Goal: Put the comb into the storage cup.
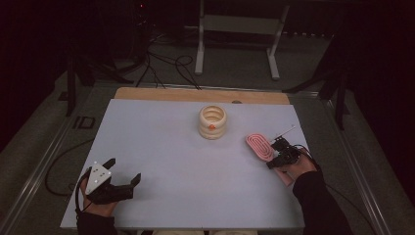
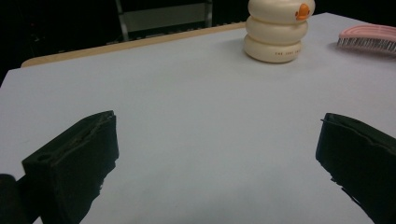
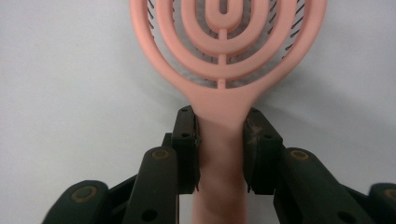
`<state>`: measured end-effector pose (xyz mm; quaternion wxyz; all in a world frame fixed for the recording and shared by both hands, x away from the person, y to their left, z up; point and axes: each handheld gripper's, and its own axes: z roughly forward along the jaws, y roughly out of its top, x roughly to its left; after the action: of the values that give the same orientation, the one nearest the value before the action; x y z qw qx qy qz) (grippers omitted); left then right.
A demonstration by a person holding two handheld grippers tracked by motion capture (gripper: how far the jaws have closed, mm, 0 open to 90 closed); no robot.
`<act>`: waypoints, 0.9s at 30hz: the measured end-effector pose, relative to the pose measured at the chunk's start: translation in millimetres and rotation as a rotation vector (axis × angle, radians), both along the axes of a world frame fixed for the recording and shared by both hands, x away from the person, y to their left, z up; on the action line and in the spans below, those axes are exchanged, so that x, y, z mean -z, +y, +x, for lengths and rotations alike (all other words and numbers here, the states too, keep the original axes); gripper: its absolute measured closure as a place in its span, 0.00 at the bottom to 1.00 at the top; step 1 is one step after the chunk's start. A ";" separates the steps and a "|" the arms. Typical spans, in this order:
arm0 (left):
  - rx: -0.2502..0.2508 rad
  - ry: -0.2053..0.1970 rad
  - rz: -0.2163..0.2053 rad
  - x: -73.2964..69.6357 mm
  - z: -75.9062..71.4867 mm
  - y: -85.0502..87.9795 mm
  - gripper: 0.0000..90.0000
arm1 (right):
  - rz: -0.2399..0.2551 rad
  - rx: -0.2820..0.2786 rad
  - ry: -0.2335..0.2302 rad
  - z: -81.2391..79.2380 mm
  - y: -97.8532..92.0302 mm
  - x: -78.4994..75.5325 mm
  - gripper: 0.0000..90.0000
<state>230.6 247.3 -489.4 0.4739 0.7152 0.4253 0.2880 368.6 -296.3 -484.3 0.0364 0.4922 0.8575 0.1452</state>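
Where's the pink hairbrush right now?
In the high view the pink hairbrush lies bristles down on the right side of the white table, right of the cream ringed container, its handle clamped by the right gripper.

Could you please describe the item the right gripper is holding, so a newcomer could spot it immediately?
On the pale table, look to the right-hand side, beside the cream ringed container. There the right gripper clamps the handle of a pink hairbrush. Its flat oval head of concentric loops sets it apart.
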 end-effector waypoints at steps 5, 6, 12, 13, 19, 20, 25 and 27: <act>-0.001 0.001 0.001 0.0 0.0 -0.2 0.00 | 0.019 0.005 -0.030 -4.4 -2.7 -4.6 0.77; -0.001 0.001 0.001 0.1 0.0 -0.2 0.00 | 0.021 0.005 -0.035 -5.2 -2.6 -5.3 0.77; -0.004 0.003 0.002 0.2 0.2 -0.2 0.00 | 0.043 0.005 -0.070 -10.1 -1.1 -9.3 0.77; -0.005 0.004 0.002 0.2 0.2 -0.1 0.00 | 0.050 0.002 -0.076 -11.3 -0.5 -10.7 0.77; -0.005 0.005 0.004 0.3 0.2 -0.1 0.00 | 0.080 -0.010 -0.125 -18.1 4.3 -16.8 0.77; -0.005 0.006 0.004 0.3 0.2 -0.2 0.00 | 0.092 -0.014 -0.142 -21.1 6.7 -19.4 0.77; -0.007 0.007 0.005 0.2 0.2 -0.1 0.00 | 0.119 -0.027 -0.183 -27.4 10.4 -23.5 0.77; -0.007 0.007 0.005 0.3 0.2 -0.1 0.00 | 0.140 -0.032 -0.217 -33.8 13.3 -27.2 0.77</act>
<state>230.8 247.2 -489.7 0.4696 0.7158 0.4289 0.2884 334.8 -282.9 -457.1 0.0921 0.4613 0.8440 0.2576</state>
